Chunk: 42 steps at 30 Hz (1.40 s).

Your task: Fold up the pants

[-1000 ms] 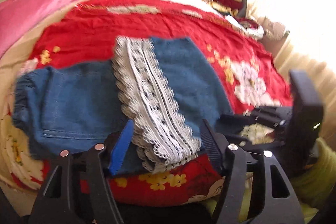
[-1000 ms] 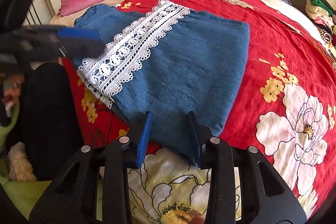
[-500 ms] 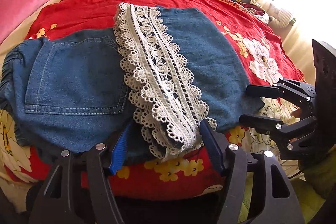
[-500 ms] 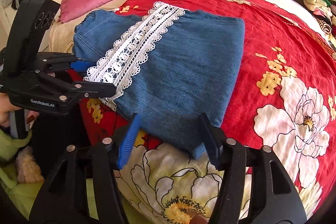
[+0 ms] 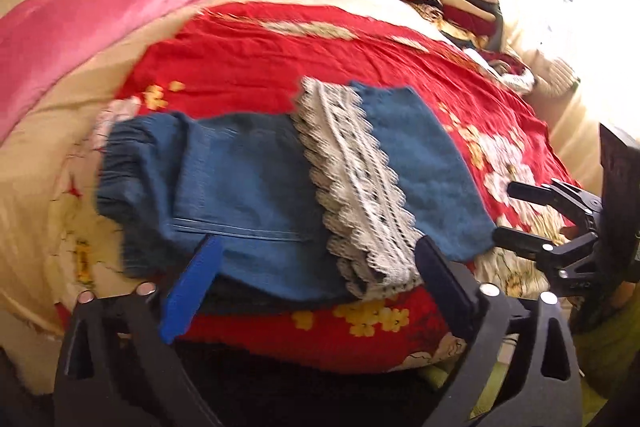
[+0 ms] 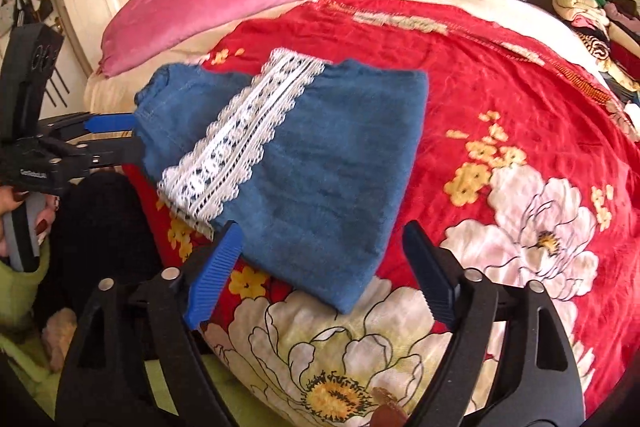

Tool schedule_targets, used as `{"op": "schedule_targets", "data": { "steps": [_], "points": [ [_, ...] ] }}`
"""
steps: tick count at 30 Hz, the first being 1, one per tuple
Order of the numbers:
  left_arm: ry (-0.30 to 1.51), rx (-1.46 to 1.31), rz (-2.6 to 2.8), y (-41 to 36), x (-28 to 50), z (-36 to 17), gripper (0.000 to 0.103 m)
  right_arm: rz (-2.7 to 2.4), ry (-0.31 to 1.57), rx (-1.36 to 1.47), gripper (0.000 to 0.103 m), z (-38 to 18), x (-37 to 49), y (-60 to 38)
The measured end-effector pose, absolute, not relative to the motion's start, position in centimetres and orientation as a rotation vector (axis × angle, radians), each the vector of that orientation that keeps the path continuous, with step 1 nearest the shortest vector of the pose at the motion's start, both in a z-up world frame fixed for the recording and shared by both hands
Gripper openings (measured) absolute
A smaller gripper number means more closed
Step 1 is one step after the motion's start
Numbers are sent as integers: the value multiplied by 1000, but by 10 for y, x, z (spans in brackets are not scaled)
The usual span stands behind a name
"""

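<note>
Your folded denim pants [image 5: 256, 187] lie near the bed's [image 6: 520, 99] front edge, red bedspread [image 5: 320, 59] open beyond. Your left tool [image 5: 316, 267] and right tool [image 6: 320, 263] have just been opening; both stand wide, pads off the cloth, at its near hem.

red floral blanket [image 6: 500, 75], pink pillow [image 6: 224, 3], stacked clothes [image 6: 592, 11]

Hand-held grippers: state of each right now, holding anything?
Left hand-held gripper: open, jaws just opening, holding nothing; pants lie free.
Right hand-held gripper: open, jaws just opening, holding nothing.
</note>
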State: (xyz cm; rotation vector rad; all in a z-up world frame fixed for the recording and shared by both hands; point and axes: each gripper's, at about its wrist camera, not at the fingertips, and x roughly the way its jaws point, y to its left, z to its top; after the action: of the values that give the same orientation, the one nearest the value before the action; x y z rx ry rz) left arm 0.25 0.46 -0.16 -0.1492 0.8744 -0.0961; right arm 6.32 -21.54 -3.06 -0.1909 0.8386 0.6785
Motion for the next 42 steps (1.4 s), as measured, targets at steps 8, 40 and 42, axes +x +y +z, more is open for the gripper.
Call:
{"op": "schedule_targets", "data": {
  "steps": [8,40,42],
  "points": [
    [841,-183,-50,25,-7,16,98,640,789,-179,87,-15,64,-217],
    [842,-181,178,89,-21,13,99,814,616,-222,93,52,97,-103],
    [858,-193,182,93,-18,7,99,831,621,-239,93,49,99,-92]
  ]
}}
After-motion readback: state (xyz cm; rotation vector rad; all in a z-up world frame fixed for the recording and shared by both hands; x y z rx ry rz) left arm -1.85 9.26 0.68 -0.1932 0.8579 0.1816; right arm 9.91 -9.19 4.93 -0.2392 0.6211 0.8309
